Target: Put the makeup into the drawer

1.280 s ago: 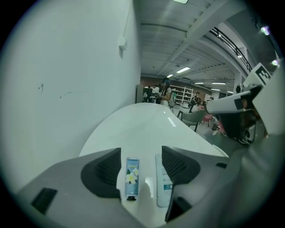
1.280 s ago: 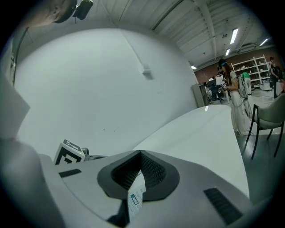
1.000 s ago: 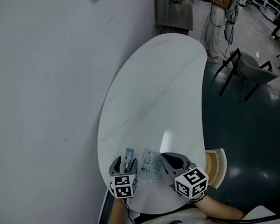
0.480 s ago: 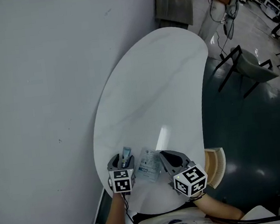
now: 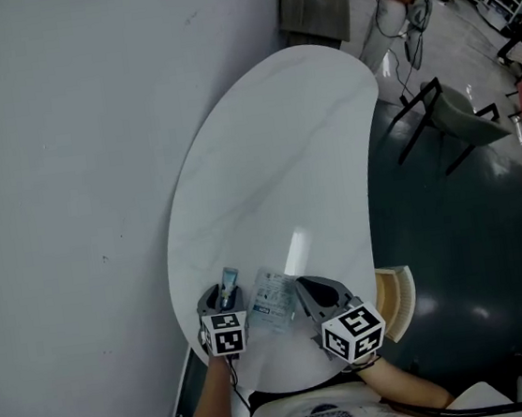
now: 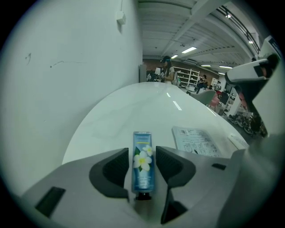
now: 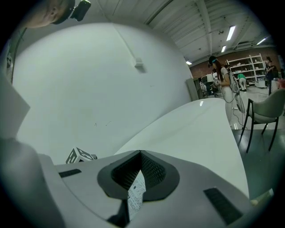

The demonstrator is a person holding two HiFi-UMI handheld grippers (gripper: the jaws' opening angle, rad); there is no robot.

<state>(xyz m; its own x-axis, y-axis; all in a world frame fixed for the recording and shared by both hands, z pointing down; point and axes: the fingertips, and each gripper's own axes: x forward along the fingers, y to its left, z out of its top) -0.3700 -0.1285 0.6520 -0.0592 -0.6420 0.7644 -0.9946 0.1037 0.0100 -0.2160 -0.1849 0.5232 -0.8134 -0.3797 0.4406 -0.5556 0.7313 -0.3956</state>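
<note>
Your left gripper [image 5: 223, 297] points down at the near end of the white worktop [image 5: 273, 154]. Its jaws have just been closing, with the tube [image 6: 143, 167] lying between them. The pads stand close on either side of the tube, with a thin gap still showing on the left, so they are not yet pinching it. The tube is blue with a white flower printed on it. Its black cap [image 6: 143, 195] points back toward you, and its flat end sticks out past the jaw tips. A thin line of writing sits above the flower, too small to read.

Just right of the tube lies a clear packet [image 6: 196, 141] with a printed label. The lines of text show, but none can be read. Your right gripper [image 7: 140, 156] has its jaws pressed together on that packet's edge, and a strip of printed label shows between the ribbed pads.
</note>
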